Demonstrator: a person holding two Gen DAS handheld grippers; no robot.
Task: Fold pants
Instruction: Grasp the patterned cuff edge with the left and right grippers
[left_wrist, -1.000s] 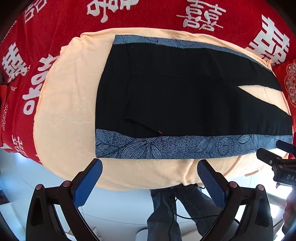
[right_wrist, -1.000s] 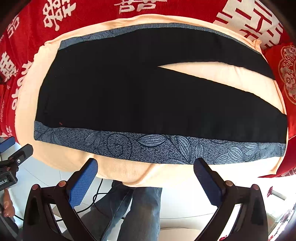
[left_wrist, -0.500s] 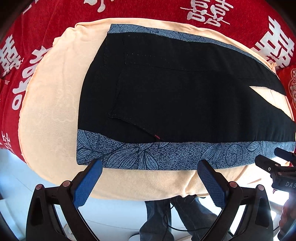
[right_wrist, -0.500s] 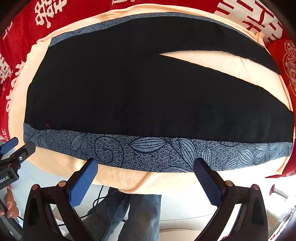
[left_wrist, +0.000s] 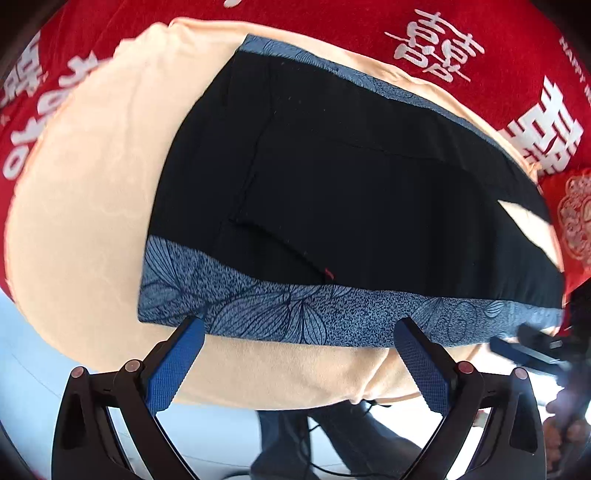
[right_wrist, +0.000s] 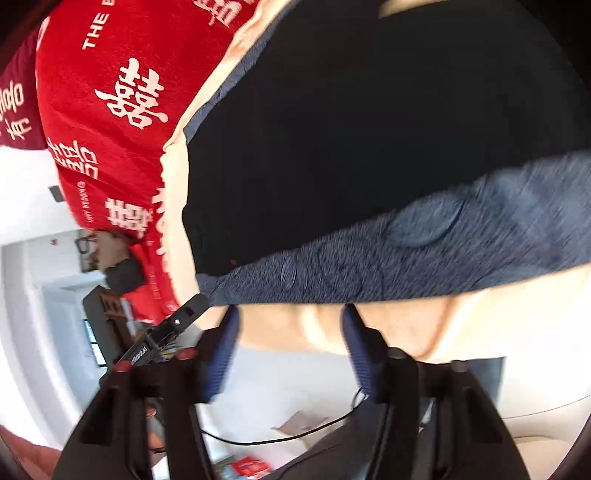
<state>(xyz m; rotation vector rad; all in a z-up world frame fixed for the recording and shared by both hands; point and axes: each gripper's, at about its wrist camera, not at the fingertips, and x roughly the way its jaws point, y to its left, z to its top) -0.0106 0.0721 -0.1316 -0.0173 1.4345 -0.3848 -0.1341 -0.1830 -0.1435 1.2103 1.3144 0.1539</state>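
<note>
Black pants (left_wrist: 351, 192) with a blue leaf-print side band (left_wrist: 295, 314) lie flat on a peach cloth (left_wrist: 85, 192). My left gripper (left_wrist: 295, 332) is open, its blue pads just at the near band close to the waist end. My right gripper (right_wrist: 290, 317) is open and narrower, at the band's near edge (right_wrist: 406, 251); the view is tilted and blurred. The pants (right_wrist: 369, 129) fill its upper right. Each gripper shows in the other's view: the right one (left_wrist: 532, 350), the left one (right_wrist: 166, 332).
A red cover with white characters (left_wrist: 480, 44) surrounds the peach cloth. A red cushion (left_wrist: 576, 221) lies at the right. The table edge is just under the grippers, with my legs (left_wrist: 314, 443) and a cable (right_wrist: 277, 439) below. A person's face (right_wrist: 107, 247) shows at the left.
Both grippers have moved in toward the near band. The right gripper has swung and tilted sharply toward the waist end, and its jaws have narrowed. The left view shifted right.
</note>
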